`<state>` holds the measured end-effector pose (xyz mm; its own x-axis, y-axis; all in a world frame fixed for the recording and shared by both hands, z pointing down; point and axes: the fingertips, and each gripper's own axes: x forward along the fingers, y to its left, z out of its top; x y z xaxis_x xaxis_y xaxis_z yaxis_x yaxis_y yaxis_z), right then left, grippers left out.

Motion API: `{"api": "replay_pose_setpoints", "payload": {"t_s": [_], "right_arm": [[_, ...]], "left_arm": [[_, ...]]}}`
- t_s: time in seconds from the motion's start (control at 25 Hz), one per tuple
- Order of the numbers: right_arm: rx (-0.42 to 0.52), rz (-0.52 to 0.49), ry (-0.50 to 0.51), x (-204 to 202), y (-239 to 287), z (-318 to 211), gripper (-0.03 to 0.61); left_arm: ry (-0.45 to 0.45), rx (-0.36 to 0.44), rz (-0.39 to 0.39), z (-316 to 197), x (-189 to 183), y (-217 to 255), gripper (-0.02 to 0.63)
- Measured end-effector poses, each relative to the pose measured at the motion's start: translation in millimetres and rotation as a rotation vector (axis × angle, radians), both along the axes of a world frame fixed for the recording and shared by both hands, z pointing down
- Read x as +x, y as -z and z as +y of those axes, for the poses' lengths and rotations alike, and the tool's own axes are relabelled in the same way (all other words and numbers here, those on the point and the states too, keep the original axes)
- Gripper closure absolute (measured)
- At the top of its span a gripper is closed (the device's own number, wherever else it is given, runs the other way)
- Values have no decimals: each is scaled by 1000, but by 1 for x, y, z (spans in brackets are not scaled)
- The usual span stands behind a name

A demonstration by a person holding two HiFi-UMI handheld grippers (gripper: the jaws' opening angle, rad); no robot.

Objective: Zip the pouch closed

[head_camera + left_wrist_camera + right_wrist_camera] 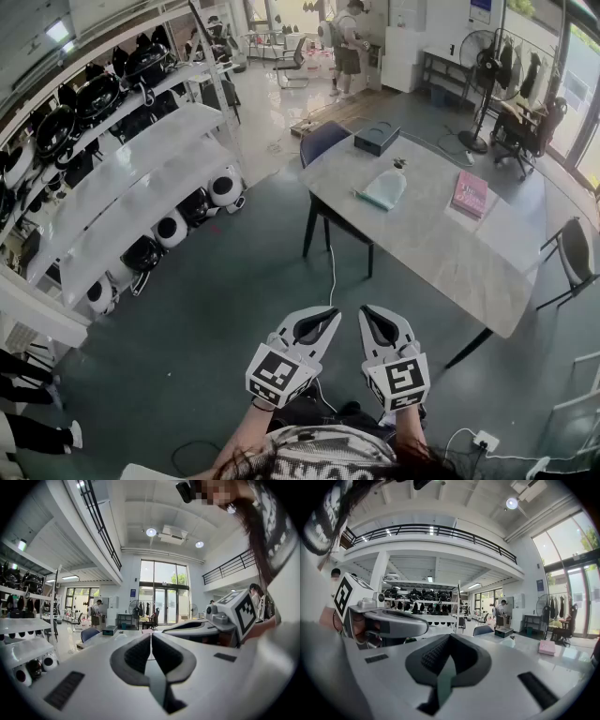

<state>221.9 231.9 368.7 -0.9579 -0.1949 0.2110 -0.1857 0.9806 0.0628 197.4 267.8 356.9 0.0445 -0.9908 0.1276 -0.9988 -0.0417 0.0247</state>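
A pale teal pouch (384, 190) lies on the grey table (441, 253), far ahead of both grippers; in the right gripper view the pouch (508, 641) is a small pale shape on the table top. My left gripper (332, 313) and right gripper (367, 312) are held side by side over the green floor, well short of the table. The jaws of each meet at the tips with nothing between them. The left gripper view looks along my left gripper (151, 637), and the right gripper view along my right gripper (450, 637), towards the table.
A black box (377, 138) and a pink book (470, 194) also lie on the table. A blue chair (322, 142) stands at its far end. White shelves (141, 187) with helmets line the left. A fan (478, 52) and a person (349, 42) are at the back.
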Motion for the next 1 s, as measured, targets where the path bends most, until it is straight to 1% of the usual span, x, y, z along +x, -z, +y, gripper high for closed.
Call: {"api": "replay_pose_setpoints", "payload": {"t_s": [0.24, 0.48, 0.64, 0.8, 1.0], "right_arm": [[-34, -20, -31, -13, -2, -1, 583], [-33, -26, -47, -39, -1, 5, 581], [-54, -32, -74, -54, -5, 4, 581], [-68, -38, -112, -62, -13, 5, 581], [-81, -22, -121, -75, -20, 8, 581]], "left_arm": [[2, -5, 5, 3, -19, -7, 595], [-19, -1, 2, 6, -44, -5, 595], [-41, 0, -1, 8, -60, -7, 595], [-68, -13, 2, 10, -72, -17, 595], [-78, -34, 25, 11, -87, -28, 595]]}}
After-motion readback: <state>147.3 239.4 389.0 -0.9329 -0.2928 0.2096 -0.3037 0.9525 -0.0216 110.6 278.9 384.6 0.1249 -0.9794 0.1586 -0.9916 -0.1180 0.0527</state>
